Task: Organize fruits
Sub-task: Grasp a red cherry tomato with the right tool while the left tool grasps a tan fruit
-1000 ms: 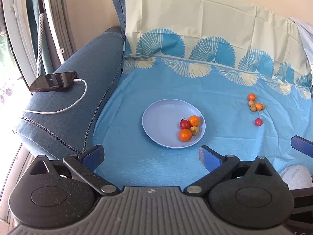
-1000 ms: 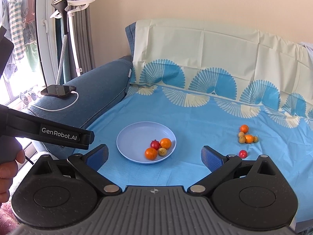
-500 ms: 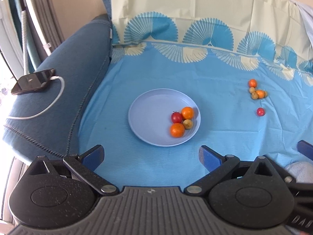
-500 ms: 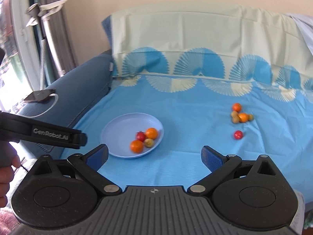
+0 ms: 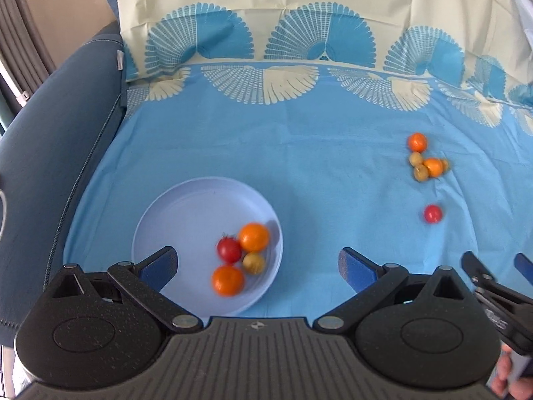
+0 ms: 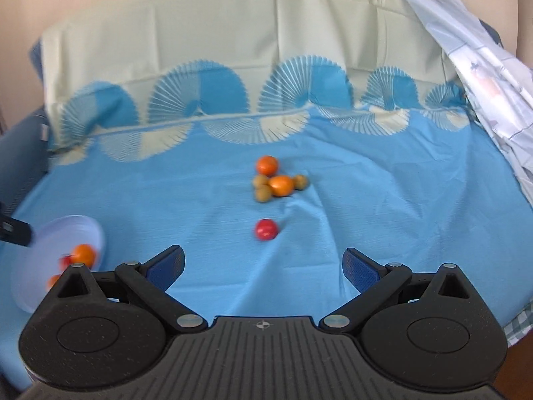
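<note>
Both tongs, left (image 5: 256,268) and right (image 6: 263,266), gape empty. The left view shows the whole plate (image 5: 186,213) with four fruits; the right view centres the loose tomato (image 6: 266,229) on the sheet (image 6: 366,206).

Sheet (image 6: 366,200): blue, cream fan pattern. My plate (image 5: 186,220): pale lilac. Fruit (image 6: 278,183) at 12 o'clock: orange and olive-brown; tomato (image 6: 266,229): red. My pads (image 6: 361,271): blue.

Left wrist view looks down over the plate (image 5: 186,206), right wrist view faces the loose fruit (image 6: 274,181), both sharing the blue sheet (image 5: 299,153).
</note>
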`<action>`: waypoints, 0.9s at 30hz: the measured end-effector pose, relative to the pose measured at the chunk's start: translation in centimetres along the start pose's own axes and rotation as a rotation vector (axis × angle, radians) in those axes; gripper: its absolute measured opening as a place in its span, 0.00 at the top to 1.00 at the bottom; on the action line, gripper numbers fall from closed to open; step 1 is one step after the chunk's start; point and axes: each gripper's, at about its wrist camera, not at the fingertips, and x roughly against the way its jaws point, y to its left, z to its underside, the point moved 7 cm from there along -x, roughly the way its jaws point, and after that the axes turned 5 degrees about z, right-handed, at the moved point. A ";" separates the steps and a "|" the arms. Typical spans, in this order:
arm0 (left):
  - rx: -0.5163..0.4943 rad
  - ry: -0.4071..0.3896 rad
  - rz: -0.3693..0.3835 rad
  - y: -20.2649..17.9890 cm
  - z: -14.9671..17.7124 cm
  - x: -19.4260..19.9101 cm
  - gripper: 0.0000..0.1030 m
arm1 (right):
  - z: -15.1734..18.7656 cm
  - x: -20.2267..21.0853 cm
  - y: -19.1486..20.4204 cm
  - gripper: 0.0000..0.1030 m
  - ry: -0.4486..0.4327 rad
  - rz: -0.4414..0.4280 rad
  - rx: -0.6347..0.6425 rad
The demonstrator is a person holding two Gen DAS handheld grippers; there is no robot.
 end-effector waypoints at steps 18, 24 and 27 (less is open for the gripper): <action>-0.011 0.065 0.019 -5.8 -5.4 -9.6 0.00 | -0.5 -14.9 -1.0 0.70 -0.018 0.060 0.112; -0.106 0.105 0.184 -15.1 -6.7 -15.3 0.00 | -1.6 -16.3 -12.3 0.70 0.004 0.349 -0.253; -0.146 0.142 0.238 -18.9 -6.9 -18.4 0.01 | -0.7 -16.9 -15.1 0.70 0.042 0.380 -0.382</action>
